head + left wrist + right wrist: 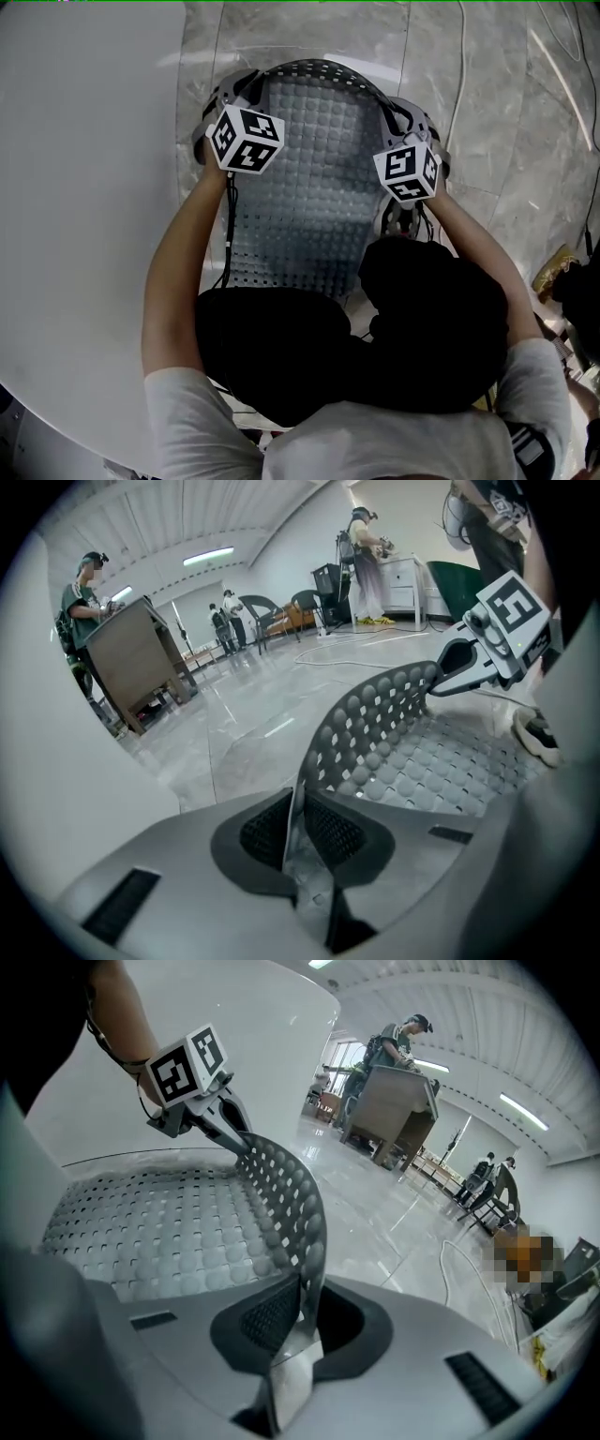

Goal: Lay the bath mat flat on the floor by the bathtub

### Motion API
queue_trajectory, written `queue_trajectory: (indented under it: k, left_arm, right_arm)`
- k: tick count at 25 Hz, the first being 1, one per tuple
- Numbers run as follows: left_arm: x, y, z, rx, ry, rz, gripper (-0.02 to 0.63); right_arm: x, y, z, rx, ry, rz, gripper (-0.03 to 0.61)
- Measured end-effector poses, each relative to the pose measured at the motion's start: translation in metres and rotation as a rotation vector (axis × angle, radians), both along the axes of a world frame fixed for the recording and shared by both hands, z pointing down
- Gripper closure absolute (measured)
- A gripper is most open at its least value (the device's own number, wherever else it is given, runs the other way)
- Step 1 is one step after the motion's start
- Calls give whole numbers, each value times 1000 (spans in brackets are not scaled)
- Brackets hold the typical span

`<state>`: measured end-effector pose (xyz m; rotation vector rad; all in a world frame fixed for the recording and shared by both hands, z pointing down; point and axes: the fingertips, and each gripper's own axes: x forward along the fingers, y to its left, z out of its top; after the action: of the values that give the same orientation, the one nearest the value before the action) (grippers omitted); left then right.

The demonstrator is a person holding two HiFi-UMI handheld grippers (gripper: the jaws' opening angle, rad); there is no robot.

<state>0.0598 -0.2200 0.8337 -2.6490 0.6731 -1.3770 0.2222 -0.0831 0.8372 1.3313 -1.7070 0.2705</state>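
A grey rubber bath mat (305,187) with studs and holes hangs between my two grippers over the marble floor, beside the white bathtub (84,187). My left gripper (225,94) is shut on the mat's far left corner, and its pads pinch the mat's edge (295,803) in the left gripper view. My right gripper (405,117) is shut on the far right corner, with the mat's edge (305,1307) clamped between its pads. The far edge curls upward between the grippers, while the near part of the mat (281,267) lies toward my knees.
The tub's rounded white wall fills the left of the head view. A white cable (459,84) runs over the grey marble floor (506,141) on the right. Several people, a desk (141,658) and chairs stand far off across the room.
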Motion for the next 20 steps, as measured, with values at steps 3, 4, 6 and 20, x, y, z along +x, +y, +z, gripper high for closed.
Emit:
queue_trajectory:
  k: [3,4,6,20]
  left_arm:
    - [2,-6,8,11,-13,4,580]
    - [2,-8,10,14,-18,-1,580]
    - [3,-13,9,22,-29,-13,580]
    - [18,-39,27,63,-99,-39,559]
  right_arm:
    - [1,-3,6,-3,8,-11,554]
    - [1,-4,7,1,7,-9,554]
    - [2,-7,7,10,0,-4,554]
    - [21,-30,22,9,11,6,544]
